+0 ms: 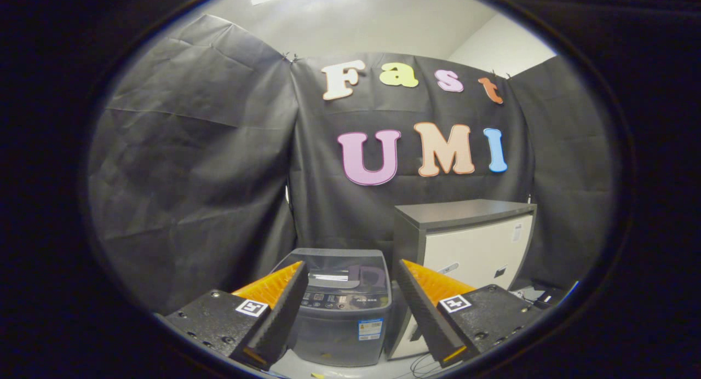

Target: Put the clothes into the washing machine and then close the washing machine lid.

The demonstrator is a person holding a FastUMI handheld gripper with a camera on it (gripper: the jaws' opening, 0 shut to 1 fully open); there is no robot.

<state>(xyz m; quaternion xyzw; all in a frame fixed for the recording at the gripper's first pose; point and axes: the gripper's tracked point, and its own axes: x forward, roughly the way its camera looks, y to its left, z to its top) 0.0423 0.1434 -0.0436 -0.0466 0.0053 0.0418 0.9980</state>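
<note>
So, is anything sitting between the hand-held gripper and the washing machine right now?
Nothing visible. The hand-held gripper is open and empty, with the washing machine straight ahead between its fingers, lid down. The cabinet stands off to the side.

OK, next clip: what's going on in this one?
A person is holding a handheld gripper with its fingers spread open and nothing between them. It faces a small top-loading washing machine just ahead, framed between the fingers. The machine's translucent lid looks closed. To the machine's right stands a white cabinet with a grey top. A few cables lie beyond the right finger.
</note>
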